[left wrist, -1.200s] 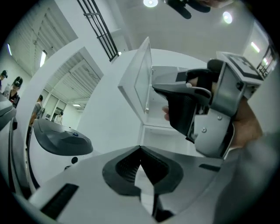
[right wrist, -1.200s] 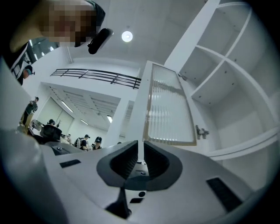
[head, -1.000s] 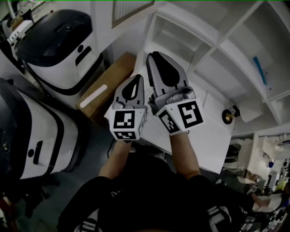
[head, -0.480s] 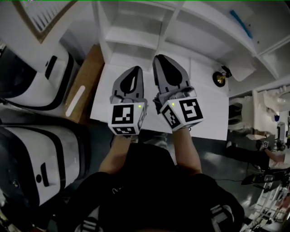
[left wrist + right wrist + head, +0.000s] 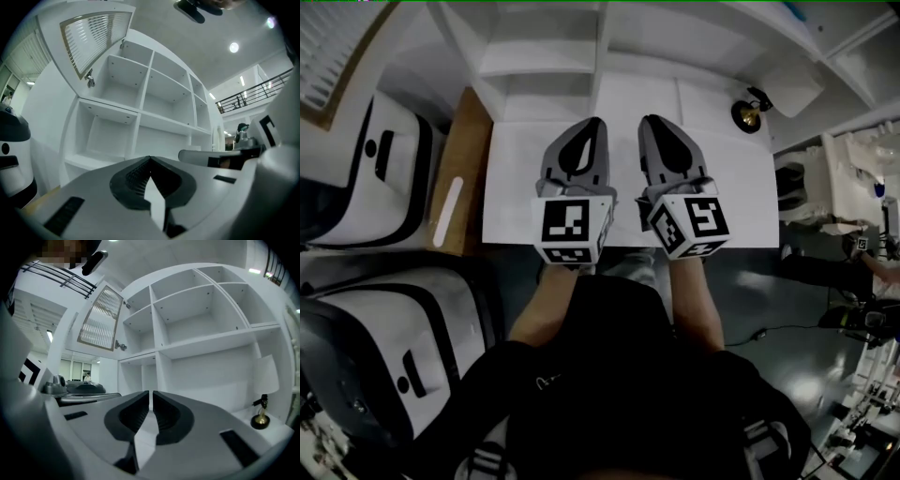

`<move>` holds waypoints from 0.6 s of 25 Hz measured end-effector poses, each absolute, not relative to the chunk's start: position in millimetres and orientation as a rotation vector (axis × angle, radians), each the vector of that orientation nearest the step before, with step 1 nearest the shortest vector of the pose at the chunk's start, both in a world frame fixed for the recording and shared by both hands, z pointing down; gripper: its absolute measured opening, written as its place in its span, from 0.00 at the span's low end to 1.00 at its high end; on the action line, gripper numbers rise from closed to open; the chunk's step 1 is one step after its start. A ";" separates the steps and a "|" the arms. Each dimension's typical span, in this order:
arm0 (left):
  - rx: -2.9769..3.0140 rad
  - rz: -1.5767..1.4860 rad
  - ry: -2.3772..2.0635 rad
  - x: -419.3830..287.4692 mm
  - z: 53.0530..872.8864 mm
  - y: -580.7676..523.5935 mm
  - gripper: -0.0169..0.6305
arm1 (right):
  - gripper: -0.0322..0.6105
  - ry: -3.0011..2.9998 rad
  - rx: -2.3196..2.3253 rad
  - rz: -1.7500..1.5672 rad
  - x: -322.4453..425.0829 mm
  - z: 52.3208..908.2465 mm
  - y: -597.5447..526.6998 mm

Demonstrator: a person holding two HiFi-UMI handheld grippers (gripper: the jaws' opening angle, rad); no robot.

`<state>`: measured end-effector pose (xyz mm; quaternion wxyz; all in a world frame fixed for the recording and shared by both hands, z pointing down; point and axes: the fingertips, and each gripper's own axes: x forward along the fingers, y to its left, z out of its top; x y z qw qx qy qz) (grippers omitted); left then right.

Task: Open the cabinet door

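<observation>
Currently, with the left gripper (image 5: 593, 123) holding its fingers together and the right gripper (image 5: 650, 121) showing a thin empty gap, both are probably risking bumping the cabinet door (image 5: 96, 40), tilted up far left, instead of gripping it.

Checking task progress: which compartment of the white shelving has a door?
The upper left compartment; its slatted door stands swung open, while the other compartments show no door.

Small brass ornament (image 5: 751, 110) on the counter (image 5: 514, 202), far right. Cardboard box (image 5: 461, 169) at its left edge. White-and-black machines (image 5: 389, 155) further left.
</observation>
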<state>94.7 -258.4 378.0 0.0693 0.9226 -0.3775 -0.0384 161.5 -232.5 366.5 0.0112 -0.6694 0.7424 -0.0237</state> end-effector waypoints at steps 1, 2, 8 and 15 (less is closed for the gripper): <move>2.790 -0.114 -1.126 98.8 377.8 -255.8 0.04 | 0.12 2.304 -2.110 -0.074 166.2 369.2 -228.6; 2.801 -0.116 -1.116 103.1 377.4 -253.5 0.04 | 0.11 2.295 -2.131 -0.068 171.0 371.3 -225.3; 2.833 -0.097 -1.052 119.4 383.8 -243.9 0.04 | 0.10 2.233 -2.219 -0.084 192.1 384.1 -213.4; 2.832 -0.092 -1.026 129.1 387.0 -238.9 0.04 | 0.10 2.260 -2.223 -0.082 190.2 389.2 -209.4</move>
